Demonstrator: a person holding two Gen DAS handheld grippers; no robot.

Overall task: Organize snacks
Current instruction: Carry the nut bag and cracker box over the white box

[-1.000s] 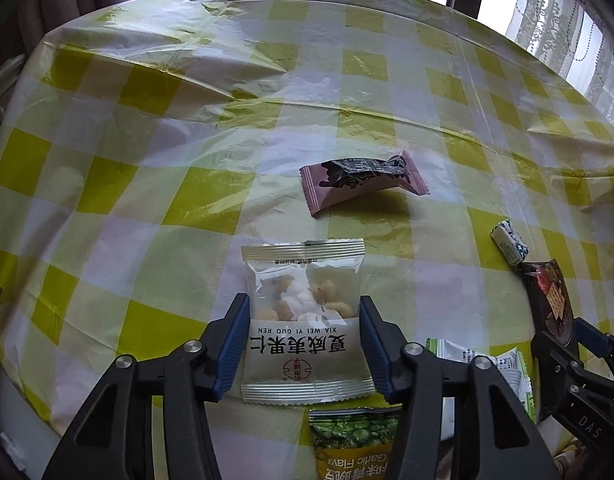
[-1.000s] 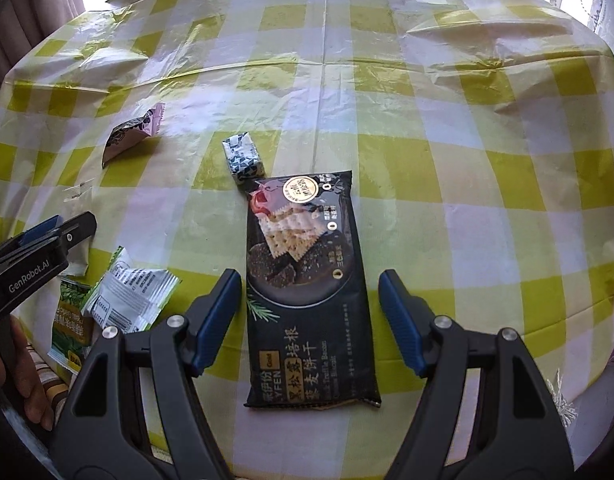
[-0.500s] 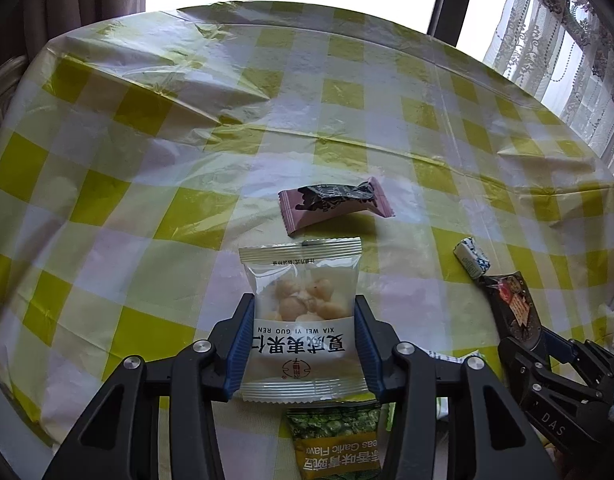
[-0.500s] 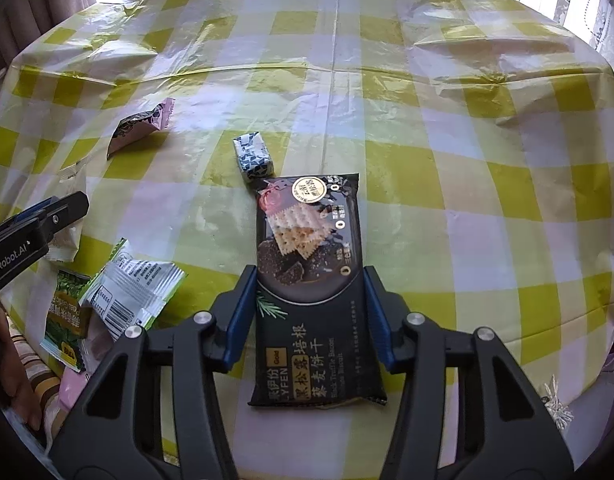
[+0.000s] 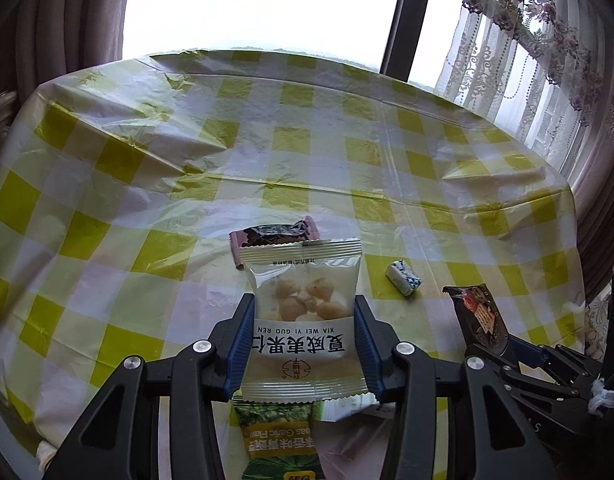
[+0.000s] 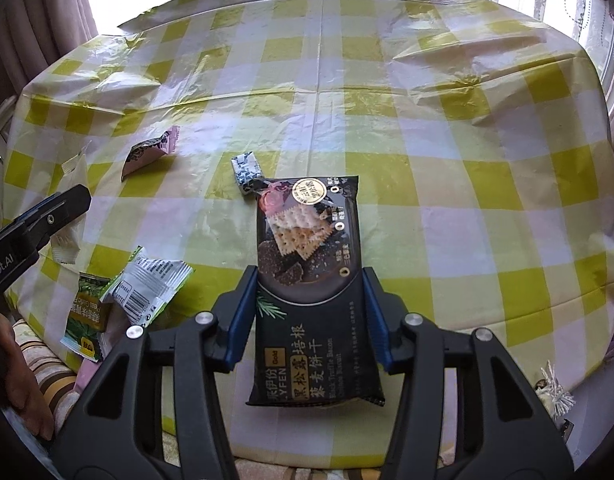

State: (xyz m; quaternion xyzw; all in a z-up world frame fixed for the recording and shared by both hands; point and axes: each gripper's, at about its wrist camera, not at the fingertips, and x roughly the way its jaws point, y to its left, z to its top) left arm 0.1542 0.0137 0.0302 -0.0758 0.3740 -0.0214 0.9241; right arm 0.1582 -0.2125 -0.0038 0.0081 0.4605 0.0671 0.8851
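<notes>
My left gripper (image 5: 303, 320) is shut on a white packet of macadamia nuts (image 5: 303, 292) and holds it up off the yellow-checked tablecloth (image 5: 147, 184). Both blue pads press the packet's sides. My right gripper (image 6: 309, 280) is shut on a long black cracker packet (image 6: 309, 240), gripped across its middle. In the left wrist view the right gripper (image 5: 507, 344) shows at the right edge with the cracker packet (image 5: 477, 312) sticking out of it. In the right wrist view the left gripper (image 6: 55, 212) enters from the left with the nut packet (image 6: 73, 184) seen edge-on.
A pink-and-black wrapper (image 5: 273, 236) (image 6: 149, 152) and a small white-blue candy (image 5: 403, 282) (image 6: 245, 168) lie mid-table. A green pea packet (image 5: 279, 436) (image 6: 85, 316) and a white-green packet (image 6: 147, 284) lie at the near edge. Curtains and a window stand behind the table.
The right jaws closed onto the black cracker packet. The left gripper rose with the nut packet and tilted upward, bringing the window into view.
</notes>
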